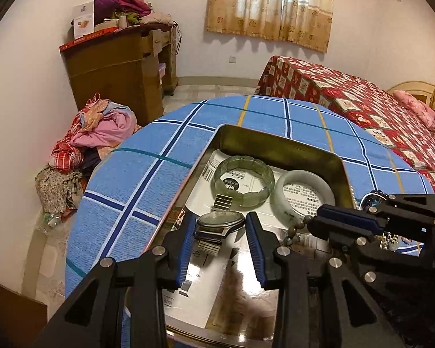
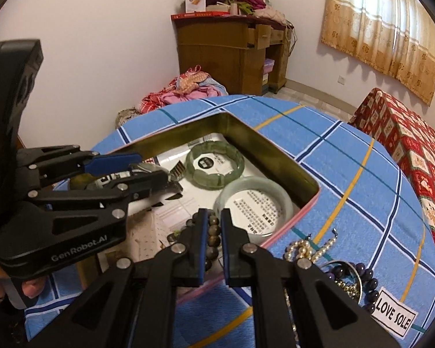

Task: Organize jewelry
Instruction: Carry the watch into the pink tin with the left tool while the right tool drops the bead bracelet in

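Observation:
A metal tin (image 1: 278,142) (image 2: 275,156) sits on the blue plaid cloth. Inside lie a green segmented bracelet (image 1: 243,178) (image 2: 214,165), a pale jade bangle (image 1: 303,192) (image 2: 256,203) and a steel wristwatch (image 1: 219,224). My left gripper (image 1: 220,229) is open, its fingers on either side of the watch; it also shows in the right wrist view (image 2: 148,171). My right gripper (image 2: 213,223) is shut on a brown bead bracelet (image 2: 213,232) over the tin's near side; the beads hang from it in the left wrist view (image 1: 295,230).
A pearl strand (image 2: 307,246), dark purple beads (image 2: 359,275) and a "LOVE SOLE" tag (image 2: 393,311) lie on the cloth right of the tin. A bed (image 1: 377,107), a wooden desk (image 1: 119,66) and a clothes pile (image 1: 95,133) surround the table.

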Demonstrator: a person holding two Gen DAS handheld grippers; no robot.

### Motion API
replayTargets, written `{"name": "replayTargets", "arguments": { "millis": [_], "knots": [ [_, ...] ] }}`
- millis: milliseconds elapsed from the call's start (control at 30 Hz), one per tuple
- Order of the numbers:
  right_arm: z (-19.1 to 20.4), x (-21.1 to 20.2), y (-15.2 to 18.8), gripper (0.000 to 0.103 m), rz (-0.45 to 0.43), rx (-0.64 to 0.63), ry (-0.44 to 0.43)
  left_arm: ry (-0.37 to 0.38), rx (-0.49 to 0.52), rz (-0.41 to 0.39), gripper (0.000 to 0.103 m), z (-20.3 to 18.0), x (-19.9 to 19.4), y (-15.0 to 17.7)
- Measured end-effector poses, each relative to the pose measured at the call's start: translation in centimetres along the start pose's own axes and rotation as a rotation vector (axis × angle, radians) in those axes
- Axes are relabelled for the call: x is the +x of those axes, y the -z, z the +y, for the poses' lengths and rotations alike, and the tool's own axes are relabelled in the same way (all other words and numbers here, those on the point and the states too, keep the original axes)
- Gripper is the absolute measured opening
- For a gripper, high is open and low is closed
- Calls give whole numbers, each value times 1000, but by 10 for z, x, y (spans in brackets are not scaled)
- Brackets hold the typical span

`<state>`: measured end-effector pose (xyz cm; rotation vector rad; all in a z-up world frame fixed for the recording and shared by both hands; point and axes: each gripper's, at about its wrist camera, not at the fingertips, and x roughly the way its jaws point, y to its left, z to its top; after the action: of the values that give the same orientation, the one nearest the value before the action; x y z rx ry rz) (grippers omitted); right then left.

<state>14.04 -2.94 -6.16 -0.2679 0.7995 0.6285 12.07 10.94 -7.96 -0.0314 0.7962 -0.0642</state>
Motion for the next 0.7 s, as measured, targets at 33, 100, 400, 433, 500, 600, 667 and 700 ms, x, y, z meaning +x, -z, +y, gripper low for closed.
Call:
{"name": "replayTargets", "arguments": {
  "millis": [33,100,400,433,500,600,667,700],
  "knots": [
    [1,1,0,10,0,-2,1,-2,0,4,37,0,1,0],
    [2,1,0,11,-3,-1,7,-8,1,5,47,0,0,0],
    [-5,-19,4,28,-40,13,12,-8,-30,-46,64,0,-23,5],
    [-6,-23,5,33,-48,18,8,-7,-42,-51,64,1,-26,5],
    [-9,-30,6,42,-58,27,5,-8,-55,-68,64,-1,-33,7],
    [-13,-41,13,42,-66,30,0,-10,-45,-90,64,-12,-46,10],
    [-21,-51,21,42,-71,42,6,-6,-30,-105,64,-22,-55,12],
    [-25,-55,26,42,-73,50,9,-5,-26,-110,64,-26,-59,13]
  ]
}}
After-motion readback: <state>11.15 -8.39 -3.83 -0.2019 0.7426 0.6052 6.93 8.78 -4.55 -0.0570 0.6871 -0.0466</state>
